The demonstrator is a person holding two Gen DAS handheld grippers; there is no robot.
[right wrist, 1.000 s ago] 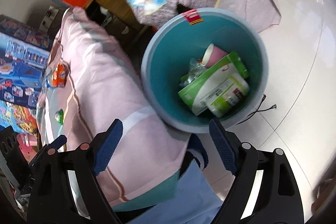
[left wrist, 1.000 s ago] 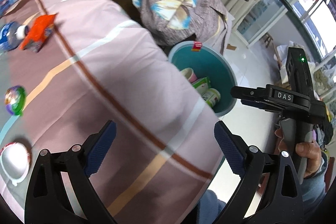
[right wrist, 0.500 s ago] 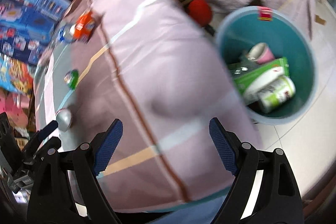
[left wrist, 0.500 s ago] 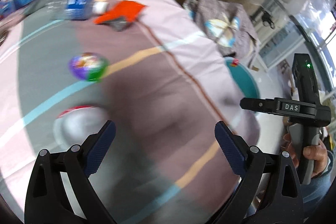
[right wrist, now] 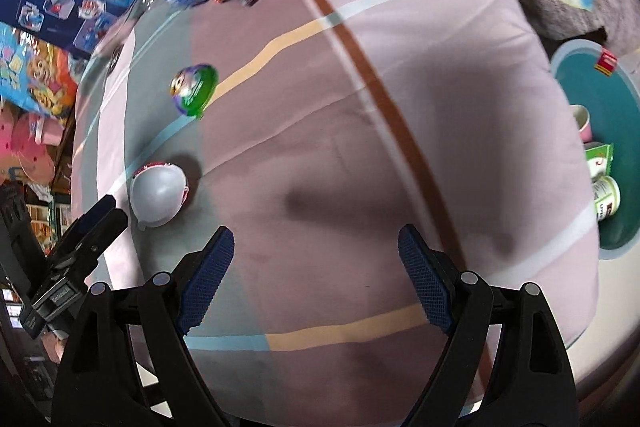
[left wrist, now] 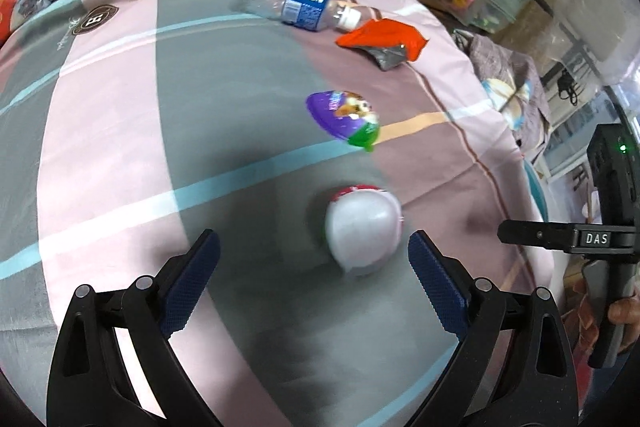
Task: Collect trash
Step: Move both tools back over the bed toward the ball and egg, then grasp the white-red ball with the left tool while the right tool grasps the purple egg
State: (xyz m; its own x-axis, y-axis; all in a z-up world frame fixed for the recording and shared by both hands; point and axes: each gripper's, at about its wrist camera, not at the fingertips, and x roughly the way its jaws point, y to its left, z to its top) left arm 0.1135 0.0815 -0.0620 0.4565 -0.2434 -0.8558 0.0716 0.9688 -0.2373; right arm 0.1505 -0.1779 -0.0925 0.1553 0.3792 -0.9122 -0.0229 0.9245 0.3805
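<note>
The left gripper [left wrist: 314, 267] is spread wide and holds nothing. A white round plastic cup [left wrist: 362, 231] lies on the striped pink and grey cloth [left wrist: 120, 131] just ahead of it. The right gripper [right wrist: 316, 267] is wide apart too, with nothing in it. The teal round bin [right wrist: 600, 163] stands beside the table.

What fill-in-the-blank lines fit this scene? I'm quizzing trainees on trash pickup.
1. The left gripper hangs open nearest the ____ egg-shaped capsule.
2. The plastic bottle lies on its ____.
3. The bin is ____ inside.
4. Beside the bottle's cap lies an ____ wrapper.

Answers: white; side; teal; orange
</note>
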